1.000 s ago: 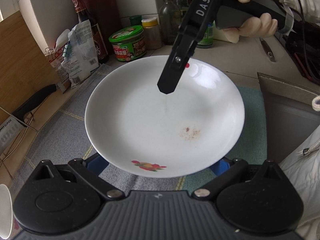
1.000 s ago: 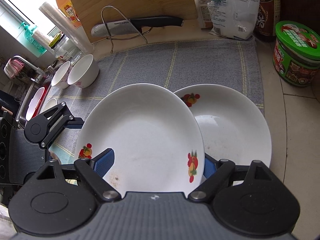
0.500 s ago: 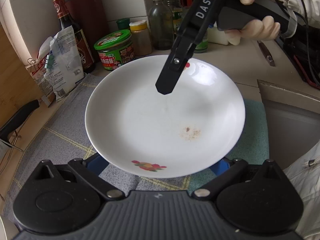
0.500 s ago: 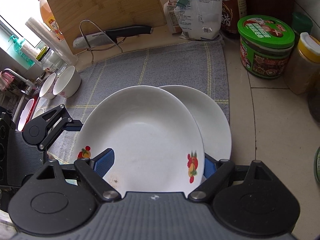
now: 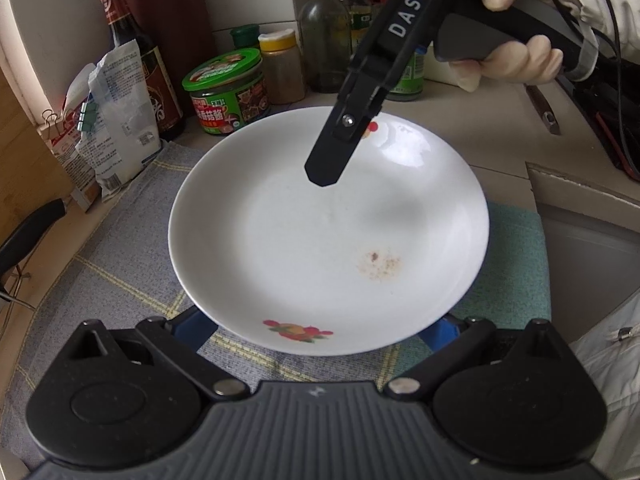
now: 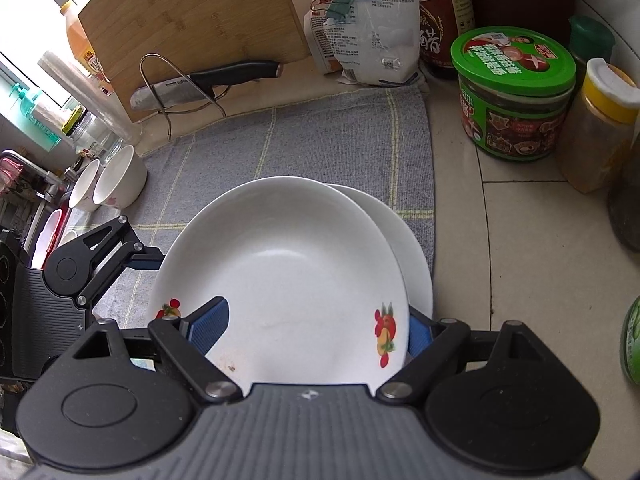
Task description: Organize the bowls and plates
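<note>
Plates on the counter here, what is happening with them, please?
A person's right gripper is clamped on the rim of a white flowered plate, held over a second plate that lies on the grey cloth. The left gripper sits at the plate's other edge, fingers spread below it; whether it grips is unclear. Two bowls wait aside.

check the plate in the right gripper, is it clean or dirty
Slightly dirty. The top plate, pinched at its near edge by the right gripper, shows faint brown specks near that edge; otherwise empty.
</note>
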A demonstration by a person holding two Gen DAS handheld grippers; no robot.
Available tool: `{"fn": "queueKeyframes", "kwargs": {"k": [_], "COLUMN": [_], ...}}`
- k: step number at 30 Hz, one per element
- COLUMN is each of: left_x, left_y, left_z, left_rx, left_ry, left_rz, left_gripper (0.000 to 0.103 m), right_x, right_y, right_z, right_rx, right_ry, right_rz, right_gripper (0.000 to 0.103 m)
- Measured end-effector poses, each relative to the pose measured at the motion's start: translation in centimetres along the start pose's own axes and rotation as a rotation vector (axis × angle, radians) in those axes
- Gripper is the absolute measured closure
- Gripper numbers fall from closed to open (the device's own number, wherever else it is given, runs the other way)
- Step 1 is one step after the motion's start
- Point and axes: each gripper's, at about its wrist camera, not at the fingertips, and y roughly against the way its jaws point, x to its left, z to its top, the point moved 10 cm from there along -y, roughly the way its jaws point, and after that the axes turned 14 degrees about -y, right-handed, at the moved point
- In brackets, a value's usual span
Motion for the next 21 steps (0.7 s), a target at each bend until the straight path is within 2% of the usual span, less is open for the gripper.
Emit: {"fn": "queueKeyframes", "kwargs": {"k": [21], "left_x": [0.21], "left_y": [-0.29], "left_z": [-0.02], "left_rx": [0.035], "left_ry": [-0.037], "left_rz": [-0.024], "left_gripper": [0.000], "right_x": [-0.70], "right_y": [-0.18], "right_z": [-0.20], "right_rx": [0.012], "right_ry": [-0.028], "right_rz": [0.009], "right_gripper": [0.011]}}
